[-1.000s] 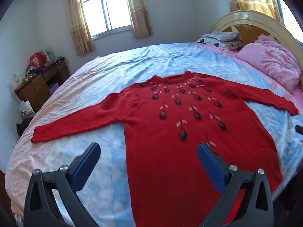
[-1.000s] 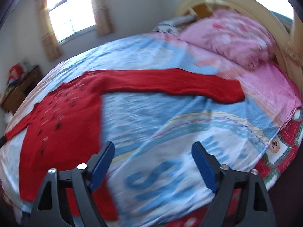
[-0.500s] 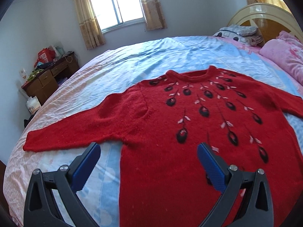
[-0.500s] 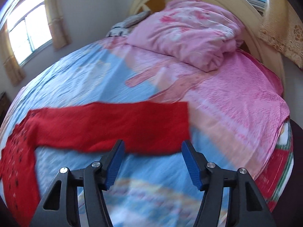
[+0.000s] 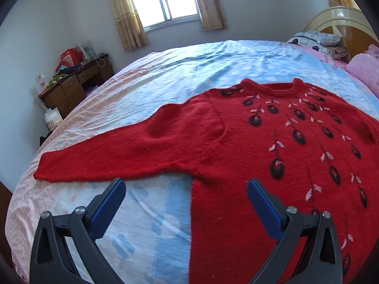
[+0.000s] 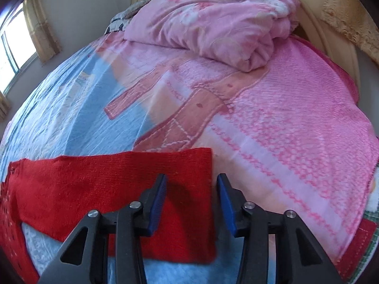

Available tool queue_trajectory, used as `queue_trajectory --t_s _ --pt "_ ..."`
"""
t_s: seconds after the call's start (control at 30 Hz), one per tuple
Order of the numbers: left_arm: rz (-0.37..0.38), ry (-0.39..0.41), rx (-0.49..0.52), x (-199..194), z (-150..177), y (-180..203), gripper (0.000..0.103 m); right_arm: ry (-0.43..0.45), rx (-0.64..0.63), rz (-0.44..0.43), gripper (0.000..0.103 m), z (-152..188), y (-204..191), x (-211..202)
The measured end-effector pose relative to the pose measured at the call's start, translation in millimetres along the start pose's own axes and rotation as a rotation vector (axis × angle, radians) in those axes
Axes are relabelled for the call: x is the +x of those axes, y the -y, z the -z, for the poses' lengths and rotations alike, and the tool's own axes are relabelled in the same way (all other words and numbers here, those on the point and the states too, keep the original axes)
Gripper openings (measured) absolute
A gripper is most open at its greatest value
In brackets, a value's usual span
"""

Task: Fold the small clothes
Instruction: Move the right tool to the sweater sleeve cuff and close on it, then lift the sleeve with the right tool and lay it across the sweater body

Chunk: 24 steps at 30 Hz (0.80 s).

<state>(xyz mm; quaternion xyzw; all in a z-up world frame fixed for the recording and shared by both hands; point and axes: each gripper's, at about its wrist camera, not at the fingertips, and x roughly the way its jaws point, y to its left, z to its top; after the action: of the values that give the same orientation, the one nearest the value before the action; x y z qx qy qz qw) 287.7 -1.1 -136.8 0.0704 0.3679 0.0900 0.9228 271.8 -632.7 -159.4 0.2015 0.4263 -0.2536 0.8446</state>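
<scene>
bed [image 5: 180, 75]: big one with a blue and pink sheet, stretched out past both sets of jaws.
sweater [image 5: 272, 146]: red knit, lay flat and face up, both sleeves spread wide. Its body sat just ahead of the left jaws and under the right-hand one.
progress: basically nothing folded yet as far as I could tell, so all the folds were left to do. Looked like the sleeve grab was only starting.
right sleeve [image 6: 132, 187]: cuff end lay flat right between the right jaws.
right gripper [image 6: 191, 187]: jaws had just been closing, partway in, straddling the cuff edge. Pads weren't pinching it yet, so nothing held.
left gripper [image 5: 186, 195]: jaws wide apart, empty, hovering near the armpit below the left sleeve [image 5: 113, 156].
</scene>
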Motion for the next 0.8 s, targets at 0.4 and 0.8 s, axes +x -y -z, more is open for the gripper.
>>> queue_trajectory --t_s 0.4,0.8 --pt "-0.004 0.022 0.031 4 2 -9 0.103 0.056 -0.083 -0.092 0.009 -10 -44 -53" --pt "-0.014 0.009 0.009 22 10 -32 0.103 0.207 -0.254 -0.208 0.008 -42 -166 -146"
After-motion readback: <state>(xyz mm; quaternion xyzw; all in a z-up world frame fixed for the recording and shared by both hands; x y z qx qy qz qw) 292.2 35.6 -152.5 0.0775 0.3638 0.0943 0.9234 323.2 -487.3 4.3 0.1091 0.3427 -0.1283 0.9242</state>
